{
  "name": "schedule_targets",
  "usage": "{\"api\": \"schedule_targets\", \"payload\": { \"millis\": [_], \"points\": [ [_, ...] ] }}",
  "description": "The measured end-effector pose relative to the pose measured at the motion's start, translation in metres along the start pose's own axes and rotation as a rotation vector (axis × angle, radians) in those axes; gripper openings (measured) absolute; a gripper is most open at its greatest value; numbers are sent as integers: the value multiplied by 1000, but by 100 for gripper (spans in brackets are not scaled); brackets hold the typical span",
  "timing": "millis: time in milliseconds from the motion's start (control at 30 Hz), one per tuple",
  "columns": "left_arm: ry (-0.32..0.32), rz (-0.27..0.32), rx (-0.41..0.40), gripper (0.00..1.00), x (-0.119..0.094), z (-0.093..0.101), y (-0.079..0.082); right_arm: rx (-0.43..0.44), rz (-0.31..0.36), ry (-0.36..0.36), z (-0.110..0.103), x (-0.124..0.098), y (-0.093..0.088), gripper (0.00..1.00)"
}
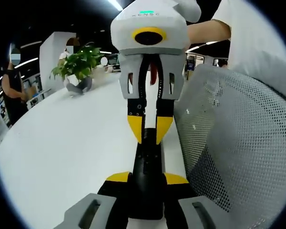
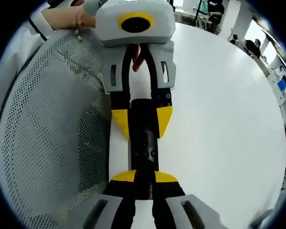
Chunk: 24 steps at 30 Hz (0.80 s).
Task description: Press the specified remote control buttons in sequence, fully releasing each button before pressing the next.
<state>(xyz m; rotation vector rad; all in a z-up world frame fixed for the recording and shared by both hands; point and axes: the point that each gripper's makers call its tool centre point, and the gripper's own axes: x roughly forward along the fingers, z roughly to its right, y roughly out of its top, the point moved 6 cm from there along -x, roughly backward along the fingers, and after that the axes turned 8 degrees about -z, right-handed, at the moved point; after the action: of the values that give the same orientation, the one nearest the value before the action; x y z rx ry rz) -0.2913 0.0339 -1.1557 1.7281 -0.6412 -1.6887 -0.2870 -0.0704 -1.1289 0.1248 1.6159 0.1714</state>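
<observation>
At the edge of the white table, beside a mesh chair, both grippers meet on one remote.

Remote: a long, slim black remote control (image 1: 146,179) held lengthwise above the white tabletop (image 1: 62,143), gripped at both ends; small buttons are faintly visible on its face in the right gripper view (image 2: 144,143).

Left gripper: the yellow-tipped grey two-jaw gripper (image 1: 147,179) has its jaws drawn narrow against the two sides of the remote's near end. In the right gripper view it (image 2: 142,121) comes in from the top, jaws on either side of the far end.

Right gripper: the matching yellow-tipped gripper (image 2: 143,177) is likewise closed narrow on the remote's other end. In the left gripper view it (image 1: 150,131) reaches in from above, yellow tips flanking the remote.

Chair: a grey mesh-backed office chair (image 1: 238,143) stands just beside the table edge, close to the remote.

Person: a bare forearm and white sleeve (image 1: 248,24) behind the right gripper.

Background: a green potted plant (image 1: 78,64) rests on the far part of the table; people stand beyond it.
</observation>
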Motion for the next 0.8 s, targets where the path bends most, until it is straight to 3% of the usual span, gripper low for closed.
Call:
{"api": "schedule_targets", "payload": {
  "millis": [33,133,200,333,433,500,667,800],
  "points": [
    [0,0,0,24,0,0,0,10,26,-10,-1,0,-1,8],
    [2,-2,-4,24,0,0,0,85,172,-66,-5,-1,-8,9],
    [3,-1,-6,24,0,0,0,90,280,-94,-7,-1,-15,9],
    [5,0,-5,24,0,0,0,215,405,-78,-7,2,-20,9],
    [4,0,-6,24,0,0,0,170,391,-87,-7,2,-17,9],
    [4,0,-6,24,0,0,0,96,350,-92,-7,1,-14,8],
    [3,0,-7,24,0,0,0,21,281,-76,-6,1,-8,7],
    [3,0,-2,24,0,0,0,-28,180,-59,-5,1,-2,6]
  ]
}}
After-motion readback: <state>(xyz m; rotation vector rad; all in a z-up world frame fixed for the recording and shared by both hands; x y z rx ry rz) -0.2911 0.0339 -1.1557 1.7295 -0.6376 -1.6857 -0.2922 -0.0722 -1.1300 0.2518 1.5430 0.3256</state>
